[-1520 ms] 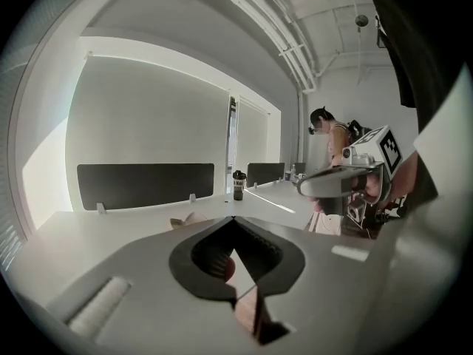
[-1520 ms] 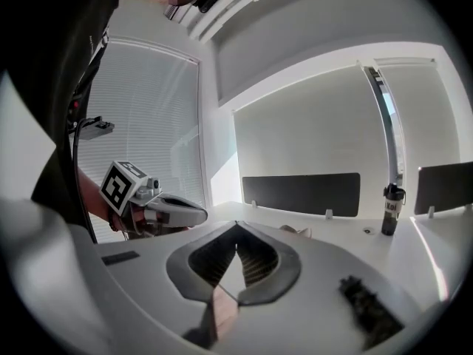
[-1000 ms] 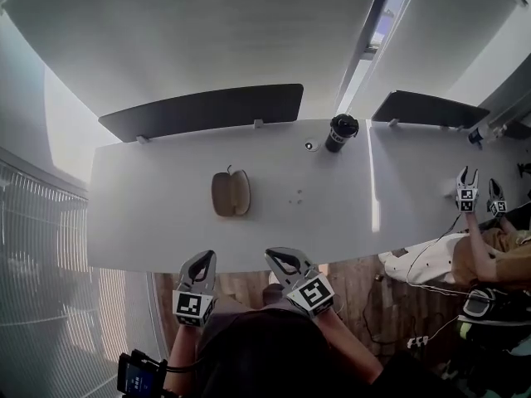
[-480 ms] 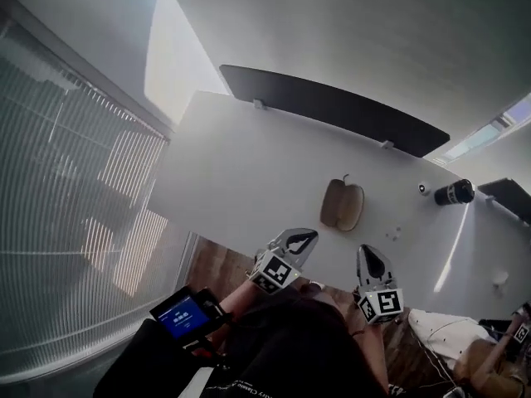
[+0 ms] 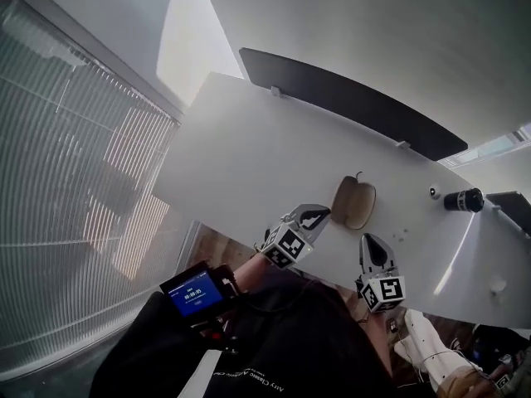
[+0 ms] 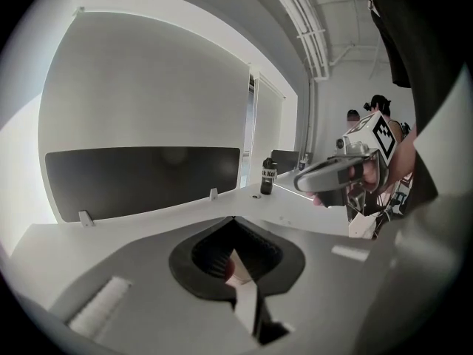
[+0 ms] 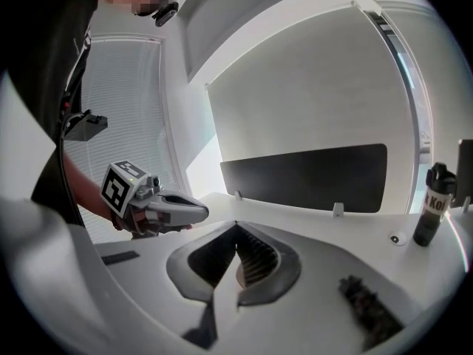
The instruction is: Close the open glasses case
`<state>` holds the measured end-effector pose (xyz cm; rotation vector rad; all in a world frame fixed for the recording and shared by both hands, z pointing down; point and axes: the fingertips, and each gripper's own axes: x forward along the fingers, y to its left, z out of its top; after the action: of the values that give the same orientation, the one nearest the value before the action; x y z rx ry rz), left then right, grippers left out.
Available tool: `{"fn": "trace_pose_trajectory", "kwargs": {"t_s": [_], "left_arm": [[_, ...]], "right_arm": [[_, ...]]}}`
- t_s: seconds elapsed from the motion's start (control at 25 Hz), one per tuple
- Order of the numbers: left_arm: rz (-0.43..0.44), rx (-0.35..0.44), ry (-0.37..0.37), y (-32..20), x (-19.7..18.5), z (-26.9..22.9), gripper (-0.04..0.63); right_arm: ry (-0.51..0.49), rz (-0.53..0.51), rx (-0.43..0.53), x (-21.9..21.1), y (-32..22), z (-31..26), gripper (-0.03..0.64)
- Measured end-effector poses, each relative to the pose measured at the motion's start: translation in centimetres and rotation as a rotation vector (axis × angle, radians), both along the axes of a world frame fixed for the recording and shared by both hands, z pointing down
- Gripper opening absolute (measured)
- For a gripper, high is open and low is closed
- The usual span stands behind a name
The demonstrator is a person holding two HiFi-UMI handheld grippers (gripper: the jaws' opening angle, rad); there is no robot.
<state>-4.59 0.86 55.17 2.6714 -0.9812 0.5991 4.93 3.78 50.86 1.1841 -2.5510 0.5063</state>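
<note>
Advancing since a second ago to bring left gripper (image 5: 322,215) just beside open glasses case (image 5: 354,203) at mid-table, right gripper (image 5: 370,240) near, both pinched together, empty; closing pending.

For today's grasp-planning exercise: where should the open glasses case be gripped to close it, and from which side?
Probably the outer long edge of one half of the case, opposite the hinge. It lies spread flat on the table, so coming low from that outer side lets the half fold over.
</note>
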Motion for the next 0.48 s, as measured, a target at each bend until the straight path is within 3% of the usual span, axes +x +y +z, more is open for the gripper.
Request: {"fn": "trace_pose_trajectory", "kwargs": {"t_s": [0.48], "left_arm": [[0.008, -0.052, -0.002, 0.2, 2.1, 3.2, 0.006]], "right_arm": [[0.024, 0.015, -0.027, 3.4, -1.9, 1.7, -0.002]]}}
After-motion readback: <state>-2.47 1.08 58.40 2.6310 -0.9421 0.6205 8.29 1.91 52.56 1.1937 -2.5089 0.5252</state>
